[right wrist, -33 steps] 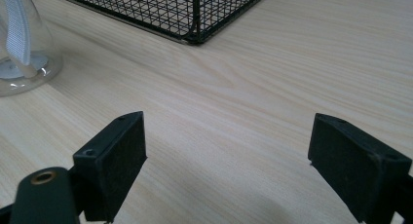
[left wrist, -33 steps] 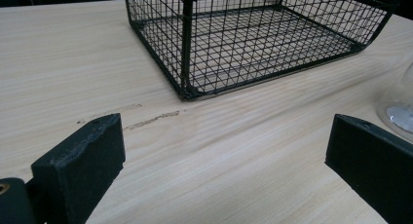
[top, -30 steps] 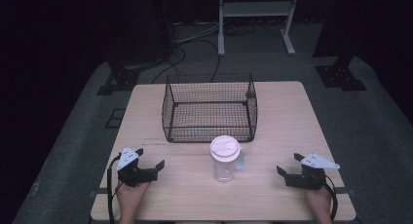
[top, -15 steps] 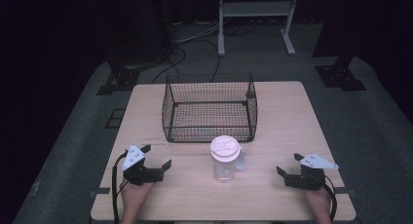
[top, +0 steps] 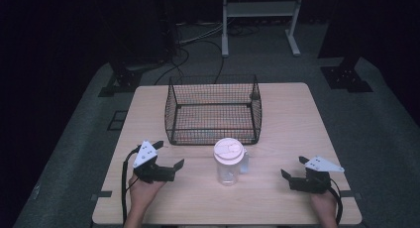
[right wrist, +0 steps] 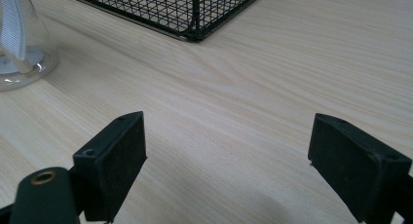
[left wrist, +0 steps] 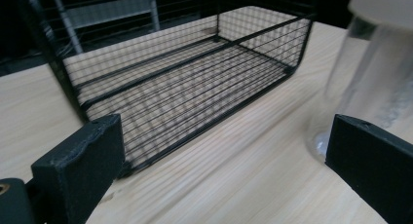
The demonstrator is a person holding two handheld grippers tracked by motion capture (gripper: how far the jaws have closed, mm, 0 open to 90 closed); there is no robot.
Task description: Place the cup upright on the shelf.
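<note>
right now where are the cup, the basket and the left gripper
cup (top: 229, 151): high view, on its white lid.
basket (top: 213, 139): high view, on its near wire wall.
left gripper (top: 169, 155): high view, midway between its open fingertips.

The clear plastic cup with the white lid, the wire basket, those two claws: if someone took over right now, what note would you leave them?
Left claw: open, holds nothing, just left of the clear plastic cup with a white lid, pointed toward it.
Right claw: open, holds nothing, low over the light wooden table, well right of the cup.
Cup: upright on the table, just in front of the black wire basket, untouched.
Basket: nothing inside it.
Done: no grasp made.
Left: probably grip the cup with the left claw; it may be meant for the basket.
</note>
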